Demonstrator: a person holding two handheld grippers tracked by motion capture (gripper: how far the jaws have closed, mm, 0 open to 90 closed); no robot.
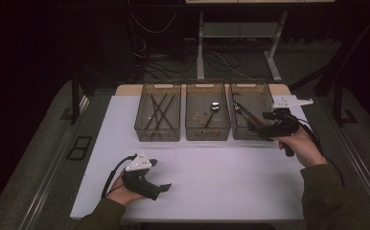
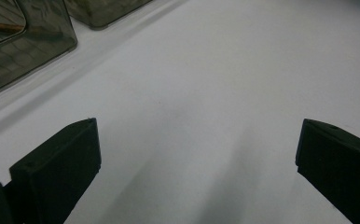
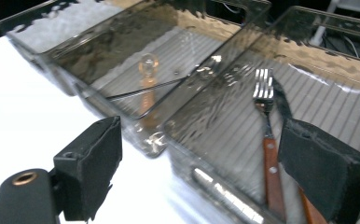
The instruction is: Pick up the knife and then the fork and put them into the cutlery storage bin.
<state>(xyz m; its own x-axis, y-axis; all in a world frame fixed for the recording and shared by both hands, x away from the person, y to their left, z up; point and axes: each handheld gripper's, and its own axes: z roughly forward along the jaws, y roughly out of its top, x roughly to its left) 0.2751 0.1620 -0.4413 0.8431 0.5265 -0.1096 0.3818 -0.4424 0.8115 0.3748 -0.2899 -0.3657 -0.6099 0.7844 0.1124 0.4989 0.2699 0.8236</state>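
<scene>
We find the right gripper (image 1: 259, 125) at the near rim of the right-hand bin (image 1: 257, 86), jaws spread wide with nothing between them. The fork (image 3: 265, 114), wooden-handled, lies flat inside that bin, tines away from us. The left gripper (image 1: 160, 177) rests wide open on the white table (image 1: 221, 172), well apart.

Dim room beyond the brightly lit table (image 1: 197, 163); glare ripples on the bins (image 3: 225, 107), and the left gripper view looks perhaps slightly soft.
</scene>
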